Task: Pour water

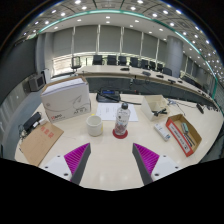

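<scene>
A clear water bottle (122,119) with a red label stands upright on a red coaster on the pale table (112,165), beyond my fingers. A white cup (94,125) sits just left of the bottle. My gripper (112,158) hovers over the table short of both, its fingers (79,157) spread wide and open. Nothing lies between the magenta pads.
A white box (66,100) stands at the left behind the cup. A brown paper bag (40,143) lies at the near left. An orange carton (183,134) and a white packet (157,105) lie at the right. Office desks and chairs fill the background.
</scene>
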